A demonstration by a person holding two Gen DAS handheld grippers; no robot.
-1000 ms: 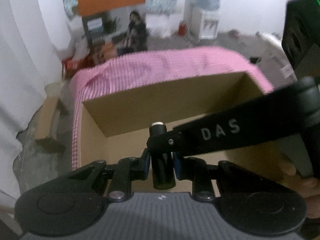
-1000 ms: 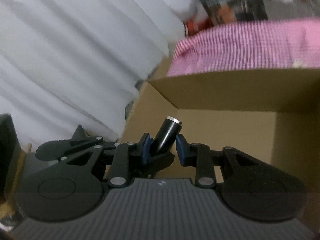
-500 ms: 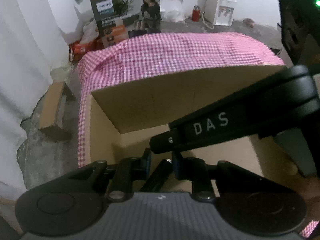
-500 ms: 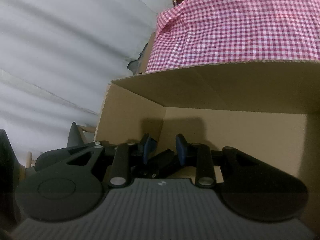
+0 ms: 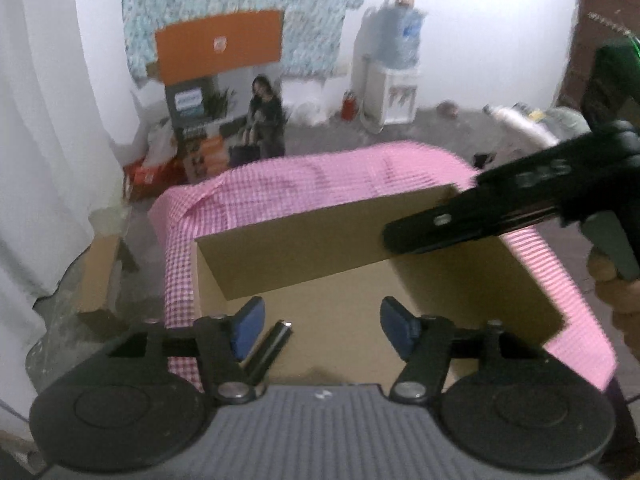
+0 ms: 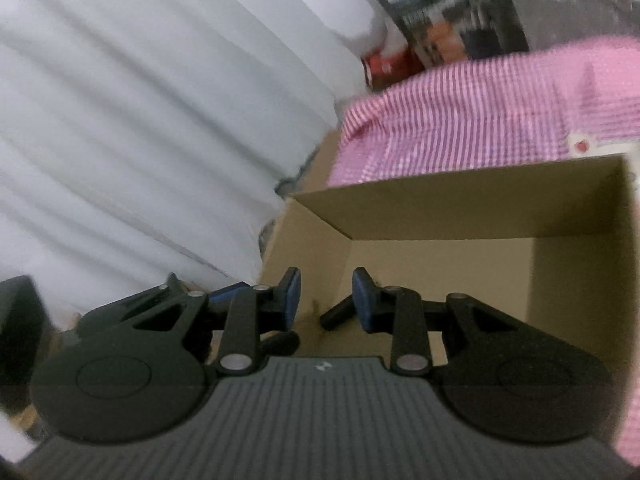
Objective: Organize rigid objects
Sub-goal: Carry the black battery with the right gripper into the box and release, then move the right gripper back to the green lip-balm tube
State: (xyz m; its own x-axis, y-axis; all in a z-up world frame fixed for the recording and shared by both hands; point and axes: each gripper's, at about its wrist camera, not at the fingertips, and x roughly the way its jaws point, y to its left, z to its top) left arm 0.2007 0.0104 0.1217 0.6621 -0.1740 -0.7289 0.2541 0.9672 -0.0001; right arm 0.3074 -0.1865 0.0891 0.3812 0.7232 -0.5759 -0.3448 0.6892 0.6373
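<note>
An open cardboard box (image 5: 320, 236) sits on a table under a pink checked cloth (image 5: 312, 184). A black cylinder (image 5: 267, 350) lies loose on the box floor, just inside the left pad of my left gripper (image 5: 322, 322). That gripper's jaws are opening and nothing is pressed between them. My right gripper (image 5: 404, 236) hangs over the box's right side. In the right wrist view, my right gripper (image 6: 326, 302) has a narrow gap between its pads with only the box (image 6: 440, 208) showing through. Behind its right finger a black cylinder (image 6: 336, 315) rests on the box floor.
A white curtain (image 6: 140, 120) hangs close on the left. A cardboard piece (image 5: 98, 276) lies on the floor beside the table. A water dispenser (image 5: 394, 80), stacked boxes and a poster stand at the far wall. A person's hand (image 5: 616, 292) shows at the right edge.
Both grippers have lifted up out of the box. The left jaws have spread and let go of the black cylinder. The right gripper's cylinder has left its pads and lies in the box.
</note>
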